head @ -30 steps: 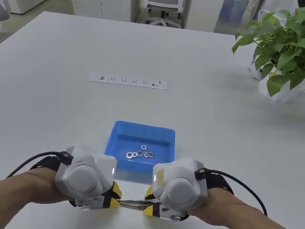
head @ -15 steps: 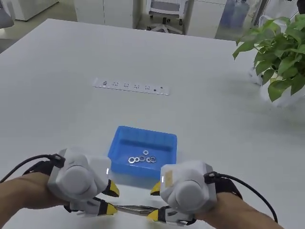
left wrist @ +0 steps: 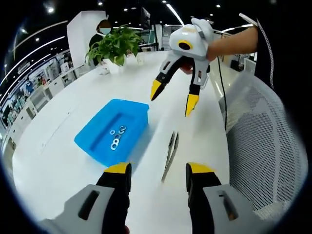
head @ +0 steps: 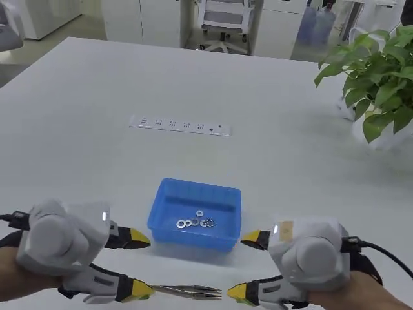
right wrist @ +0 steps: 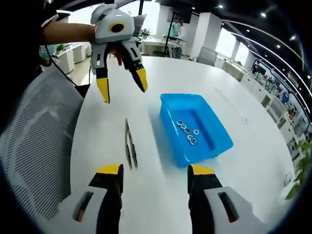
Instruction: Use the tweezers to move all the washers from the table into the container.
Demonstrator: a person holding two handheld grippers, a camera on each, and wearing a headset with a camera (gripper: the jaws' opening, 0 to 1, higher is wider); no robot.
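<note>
A blue container [head: 166,205] sits on the white table, with several steel washers [head: 195,222] lying in its middle. Slim metal tweezers [head: 188,292] lie flat on the table in front of it, near the front edge. My left gripper [head: 143,265] is left of the tweezers and my right gripper [head: 241,265] is right of them, facing each other. Both are open and hold nothing. In the left gripper view the tweezers [left wrist: 170,152] lie just beyond my jaws, with the container [left wrist: 92,139] to the left. The right gripper view has the tweezers [right wrist: 129,145] and the container [right wrist: 207,122].
A white power strip [head: 179,125] lies farther back on the table. A potted plant [head: 381,71] stands at the right edge. An office chair [head: 222,16] is behind the table. A mesh chair back [left wrist: 258,131] is close behind the front edge.
Both grippers have drawn apart sideways from the tweezers and now stand wide open. The tweezers lie free on the table. The head camera has tilted up a little.
</note>
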